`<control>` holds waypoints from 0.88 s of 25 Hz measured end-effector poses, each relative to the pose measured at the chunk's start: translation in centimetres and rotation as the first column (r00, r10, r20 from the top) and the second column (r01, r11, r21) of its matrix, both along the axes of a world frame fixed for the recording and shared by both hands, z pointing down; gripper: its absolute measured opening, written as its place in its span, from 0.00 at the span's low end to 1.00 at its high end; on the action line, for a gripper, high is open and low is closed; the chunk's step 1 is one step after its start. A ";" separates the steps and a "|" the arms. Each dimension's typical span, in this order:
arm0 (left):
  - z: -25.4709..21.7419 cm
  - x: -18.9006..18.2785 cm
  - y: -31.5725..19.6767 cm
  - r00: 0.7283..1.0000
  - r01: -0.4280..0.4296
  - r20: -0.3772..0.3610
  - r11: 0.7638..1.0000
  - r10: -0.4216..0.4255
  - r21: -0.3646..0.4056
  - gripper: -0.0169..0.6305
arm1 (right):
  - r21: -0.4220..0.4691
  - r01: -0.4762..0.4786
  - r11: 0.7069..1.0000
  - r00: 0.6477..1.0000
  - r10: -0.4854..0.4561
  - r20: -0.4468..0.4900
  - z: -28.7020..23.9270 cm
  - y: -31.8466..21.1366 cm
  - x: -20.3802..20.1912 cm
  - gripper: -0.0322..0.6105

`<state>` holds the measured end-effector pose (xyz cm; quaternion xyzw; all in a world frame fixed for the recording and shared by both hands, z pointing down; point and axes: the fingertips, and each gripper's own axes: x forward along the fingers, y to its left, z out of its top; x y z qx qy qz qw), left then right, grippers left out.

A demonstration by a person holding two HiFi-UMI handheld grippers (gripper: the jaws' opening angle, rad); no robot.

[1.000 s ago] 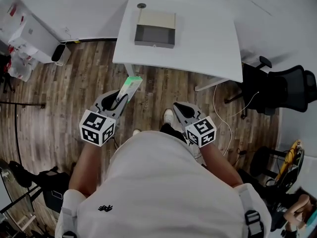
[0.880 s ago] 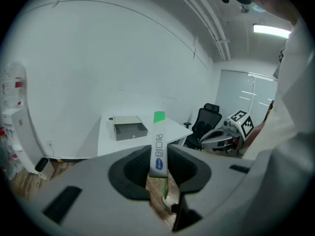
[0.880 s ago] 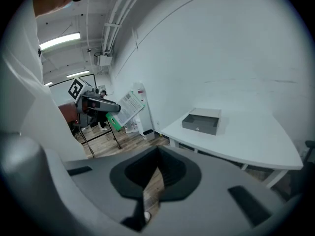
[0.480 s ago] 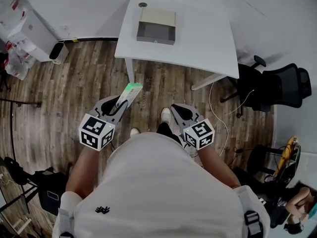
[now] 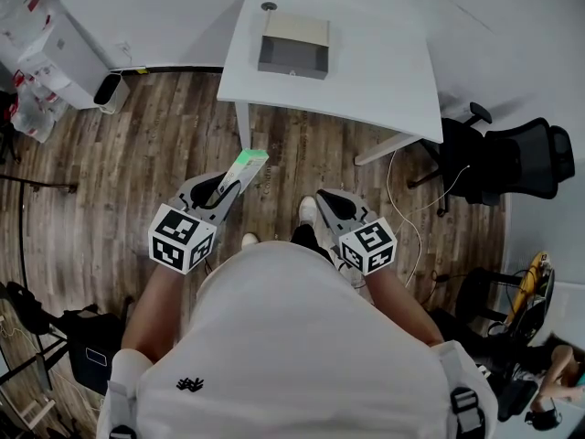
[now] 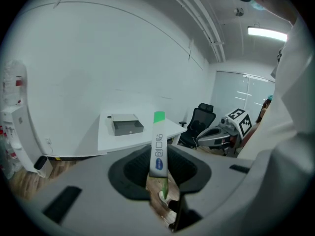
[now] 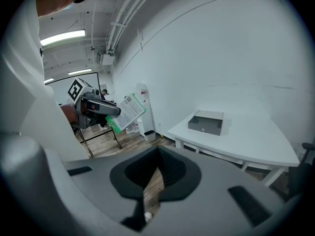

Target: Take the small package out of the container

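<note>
My left gripper (image 5: pixel 222 193) is shut on the small package (image 5: pixel 241 169), a flat white pack with green ends. The pack sticks forward and up out of the jaws (image 6: pixel 158 151). In the right gripper view it shows side-on (image 7: pixel 125 111). The grey open container (image 5: pixel 292 51) stands on the far part of the white table (image 5: pixel 384 80), well away from both grippers. What lies inside the container is hidden. The right gripper (image 5: pixel 331 204) is held low over the wooden floor, its jaws closed with nothing between them (image 7: pixel 147 191).
A person's shoe (image 5: pixel 312 213) shows on the floor between the grippers. A black office chair (image 5: pixel 512 167) stands to the right of the table, with a cable (image 5: pixel 402 199) trailing on the floor. A white unit (image 5: pixel 55 53) and a small bin (image 5: pixel 111 94) stand at the far left.
The table has drifted slightly up and right in the head view. The left gripper still holds the package at about the same place; the right gripper has barely moved.
</note>
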<state>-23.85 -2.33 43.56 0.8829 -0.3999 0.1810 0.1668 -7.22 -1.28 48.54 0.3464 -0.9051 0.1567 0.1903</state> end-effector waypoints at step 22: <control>0.2 -0.7 0.4 1.000 0.012 -0.021 1.000 -0.012 -0.011 0.18 | 0.011 0.021 1.000 1.000 -0.021 -0.015 -0.1 -0.1 -1.1 0.06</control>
